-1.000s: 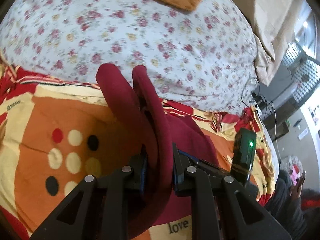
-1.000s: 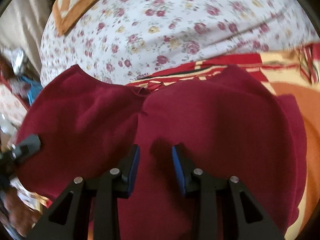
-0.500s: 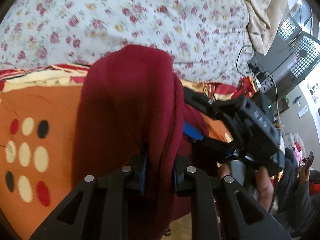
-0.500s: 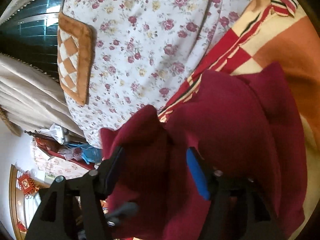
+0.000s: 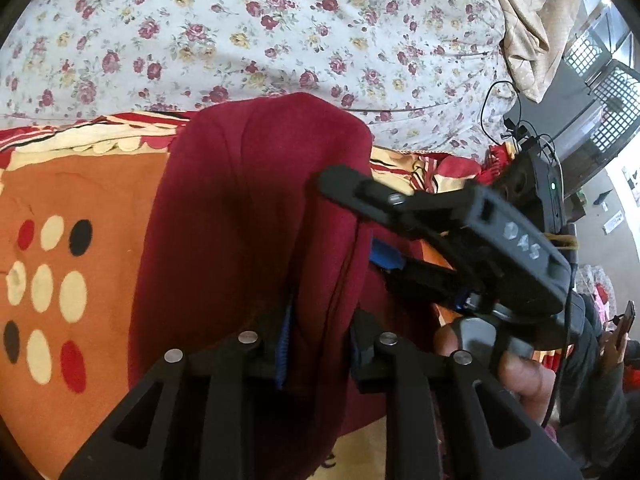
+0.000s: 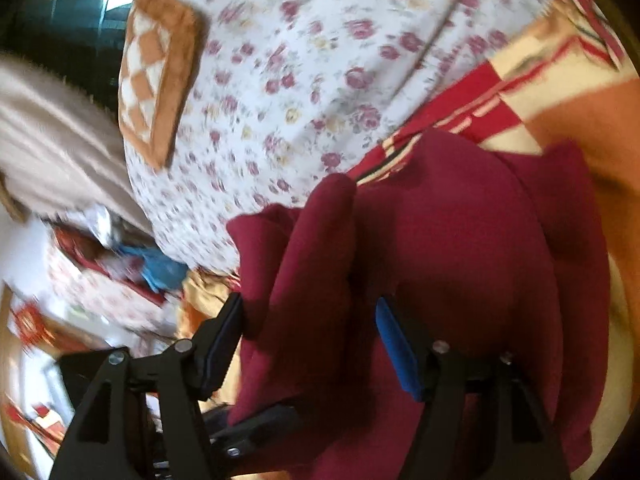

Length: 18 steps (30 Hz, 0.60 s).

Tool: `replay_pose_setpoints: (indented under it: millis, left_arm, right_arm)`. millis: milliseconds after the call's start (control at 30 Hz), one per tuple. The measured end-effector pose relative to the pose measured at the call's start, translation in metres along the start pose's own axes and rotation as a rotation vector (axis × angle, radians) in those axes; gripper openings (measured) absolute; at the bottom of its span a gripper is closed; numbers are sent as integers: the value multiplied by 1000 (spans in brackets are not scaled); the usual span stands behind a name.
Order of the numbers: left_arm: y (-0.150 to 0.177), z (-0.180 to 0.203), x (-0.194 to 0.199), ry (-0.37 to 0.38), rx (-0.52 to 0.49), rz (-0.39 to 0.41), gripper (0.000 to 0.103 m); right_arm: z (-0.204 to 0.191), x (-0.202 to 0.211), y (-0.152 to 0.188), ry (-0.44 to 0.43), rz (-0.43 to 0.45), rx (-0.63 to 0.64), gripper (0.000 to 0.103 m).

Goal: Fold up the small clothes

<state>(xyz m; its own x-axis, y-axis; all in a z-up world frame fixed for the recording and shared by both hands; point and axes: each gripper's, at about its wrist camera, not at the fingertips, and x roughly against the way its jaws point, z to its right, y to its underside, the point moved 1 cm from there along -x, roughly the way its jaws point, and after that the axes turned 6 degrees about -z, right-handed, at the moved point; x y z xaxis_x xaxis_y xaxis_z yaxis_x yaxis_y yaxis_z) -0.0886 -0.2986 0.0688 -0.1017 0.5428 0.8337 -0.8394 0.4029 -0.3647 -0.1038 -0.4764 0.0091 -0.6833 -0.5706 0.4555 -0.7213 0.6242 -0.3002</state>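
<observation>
Left gripper (image 5: 320,344) clamped on maroon garment (image 5: 256,216)

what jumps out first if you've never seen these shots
The dark red garment fills the middle of both views, bunched up over an orange blanket. The left gripper is shut on a fold of it, while the right gripper stands open around another fold. Behind lies a floral sheet, with a checked cushion on it in the right view.

An orange patterned blanket (image 5: 80,184) and floral quilt (image 5: 240,20) cover the bed.
</observation>
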Motion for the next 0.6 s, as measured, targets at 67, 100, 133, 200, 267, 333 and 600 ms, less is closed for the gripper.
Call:
replay_pose_setpoints:
  millis: [67, 100, 133, 200, 267, 333, 600]
  left_arm:
    - [1, 1, 1, -1, 1, -7, 14]
    - [2, 2, 1, 1, 2, -10, 14]
    - [4, 3, 2, 10, 7, -18, 14]
    - [7, 3, 8, 37, 13, -25, 16]
    - [12, 4, 24, 50, 12, -13, 17]
    - [17, 3, 43, 68, 5, 10, 24]
    - [37, -53, 74, 8, 103, 39, 36]
  right_arm:
    - [-8, -4, 0, 71, -14, 57, 70]
    - [-11, -6, -1, 106, -15, 77, 64]
    - [-12, -8, -2, 140, -19, 90, 52]
    - [-13, -8, -4, 183, -30, 110, 33]
    - [-10, -5, -5, 220, -34, 116, 28]
    - [-6, -2, -5, 225, -32, 116, 21]
    - [5, 2, -3, 217, -46, 93, 22]
